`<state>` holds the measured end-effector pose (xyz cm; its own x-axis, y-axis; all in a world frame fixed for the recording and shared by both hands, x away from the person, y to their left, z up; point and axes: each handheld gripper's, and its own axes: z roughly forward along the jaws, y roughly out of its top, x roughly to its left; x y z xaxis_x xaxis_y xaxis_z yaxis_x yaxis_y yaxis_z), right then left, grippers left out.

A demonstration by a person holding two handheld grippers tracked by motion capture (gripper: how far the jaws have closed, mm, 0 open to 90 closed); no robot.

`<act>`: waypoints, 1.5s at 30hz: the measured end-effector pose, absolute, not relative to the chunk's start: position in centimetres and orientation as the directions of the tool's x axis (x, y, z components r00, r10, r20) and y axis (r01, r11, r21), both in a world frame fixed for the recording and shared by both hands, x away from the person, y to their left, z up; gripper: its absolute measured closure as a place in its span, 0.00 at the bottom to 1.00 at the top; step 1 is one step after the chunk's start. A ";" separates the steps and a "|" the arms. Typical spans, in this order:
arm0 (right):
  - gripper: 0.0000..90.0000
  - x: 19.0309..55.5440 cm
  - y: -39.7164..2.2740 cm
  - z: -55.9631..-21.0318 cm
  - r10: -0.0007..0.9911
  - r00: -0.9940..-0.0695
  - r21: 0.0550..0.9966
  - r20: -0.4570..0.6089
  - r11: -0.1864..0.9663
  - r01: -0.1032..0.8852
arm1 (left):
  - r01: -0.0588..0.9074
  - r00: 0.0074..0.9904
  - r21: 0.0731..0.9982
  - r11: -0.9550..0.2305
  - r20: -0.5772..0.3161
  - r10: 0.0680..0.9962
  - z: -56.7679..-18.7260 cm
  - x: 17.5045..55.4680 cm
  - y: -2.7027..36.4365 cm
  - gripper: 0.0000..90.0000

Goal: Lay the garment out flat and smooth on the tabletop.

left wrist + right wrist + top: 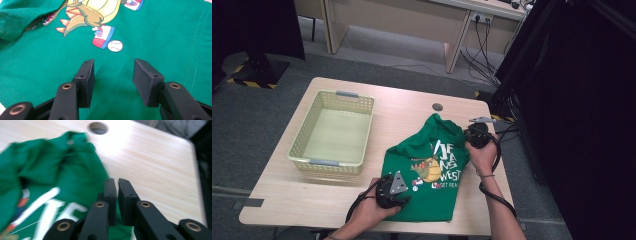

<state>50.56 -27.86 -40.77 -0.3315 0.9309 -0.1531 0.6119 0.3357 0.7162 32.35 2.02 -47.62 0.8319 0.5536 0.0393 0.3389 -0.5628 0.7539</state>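
A: Fabric in green is seen spread on the tabletop [337, 200]: a T-shirt [427, 170] printed with a cartoon dinosaur [428, 169] and white lettering [447, 161], laid toward the near right part of the wood. Its upper portion is bunched and rumpled, while the lower portion is laid flatter, close to the near edge.

B: How are the fingers of the left gripper [393, 192] set?

A: They are held apart at a middling width, above the flat lower part of the T-shirt. In the left gripper view, bare green cloth is seen between them, and a small printed baseball [115, 46] is seen just beyond them. Nothing is clamped.

B: And the right gripper [478, 135]?

A: Its fingers [110, 195] are brought nearly together, with only a thin slit left. Whether cloth is pinched there cannot be told. The right edge of the T-shirt is met by them, with bare wood seen just beside.

B: What else is placed on the tabletop?

A: A pale yellow plastic basket [357, 107] with grey handles is set at the far left, well apart from the T-shirt. A round cable hole [437, 107] is seen beyond the T-shirt's bunched top.
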 end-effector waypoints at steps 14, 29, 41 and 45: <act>0.63 49.0 -28.1 -40.6 0.890 -0.448 0.727 -0.087 0.364 0.582 | 0.341 0.837 0.749 -0.568 0.033 0.547 -47.6 31.6 2.3 0.56; 0.76 50.8 -25.8 -43.6 0.870 -0.438 0.632 -0.225 0.472 0.614 | 0.328 0.839 0.754 -0.569 0.044 0.542 -47.6 31.1 2.5 0.56; 0.93 51.9 -29.1 -42.8 0.936 -0.289 0.657 -0.200 0.347 0.669 | 0.337 0.835 0.755 -0.562 0.035 0.549 -47.7 31.1 2.5 0.55; 0.83 51.5 -29.7 -42.7 0.937 -0.286 0.656 -0.199 0.344 0.671 | 0.344 0.834 0.751 -0.564 0.032 0.551 -47.6 31.2 2.5 0.54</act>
